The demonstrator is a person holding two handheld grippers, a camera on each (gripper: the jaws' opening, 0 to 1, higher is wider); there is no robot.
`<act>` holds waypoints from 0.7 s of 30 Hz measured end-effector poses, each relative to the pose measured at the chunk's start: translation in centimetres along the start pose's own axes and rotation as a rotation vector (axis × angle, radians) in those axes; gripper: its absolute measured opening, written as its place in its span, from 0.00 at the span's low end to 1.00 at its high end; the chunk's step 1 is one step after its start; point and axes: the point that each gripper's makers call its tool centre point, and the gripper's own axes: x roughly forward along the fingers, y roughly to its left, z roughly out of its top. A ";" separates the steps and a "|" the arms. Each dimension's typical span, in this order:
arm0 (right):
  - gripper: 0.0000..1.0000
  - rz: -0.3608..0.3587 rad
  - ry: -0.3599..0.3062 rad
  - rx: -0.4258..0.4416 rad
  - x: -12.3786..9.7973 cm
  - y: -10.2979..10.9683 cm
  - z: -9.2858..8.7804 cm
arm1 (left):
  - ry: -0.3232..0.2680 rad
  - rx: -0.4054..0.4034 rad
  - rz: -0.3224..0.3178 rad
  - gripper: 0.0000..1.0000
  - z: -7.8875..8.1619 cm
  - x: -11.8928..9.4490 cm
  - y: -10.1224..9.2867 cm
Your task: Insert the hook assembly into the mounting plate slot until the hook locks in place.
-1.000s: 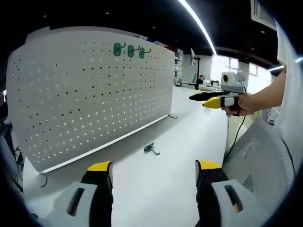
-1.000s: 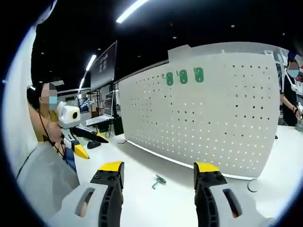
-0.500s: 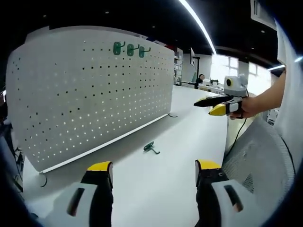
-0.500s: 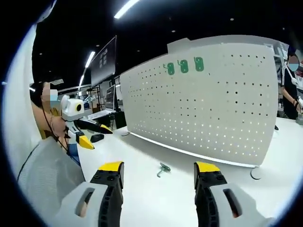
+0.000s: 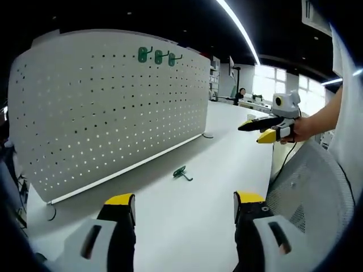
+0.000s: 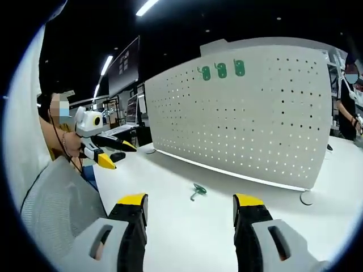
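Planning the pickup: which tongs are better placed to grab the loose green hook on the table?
Marginally right: the small green metal hook lies centred ahead of the open right tongs; the left tongs, also open, seem slightly farther.

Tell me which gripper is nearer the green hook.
Right, though narrowly. The hook lies just beyond the right gripper's open jaws; from the left gripper it sits somewhat farther ahead.

Your white table (image 5: pixel 204 187) carries a tall white pegboard panel (image 5: pixel 108 107) standing upright along its far side. A single green hook (image 5: pixel 180 173) lies flat on the bare surface in front of that panel, well apart from its base.
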 end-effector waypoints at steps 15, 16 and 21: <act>0.58 -0.010 0.003 0.002 -0.2 -0.1 -0.3 | 0.023 -0.002 -0.010 0.72 -1.0 -0.1 -0.1; 0.58 -0.011 0.002 0.002 -0.2 -0.1 -0.2 | 0.024 0.001 -0.012 0.72 -1.0 -0.1 -0.2; 0.57 -0.010 0.000 0.004 -0.2 -0.1 -0.1 | 0.047 0.070 -0.036 0.72 0.1 0.9 0.0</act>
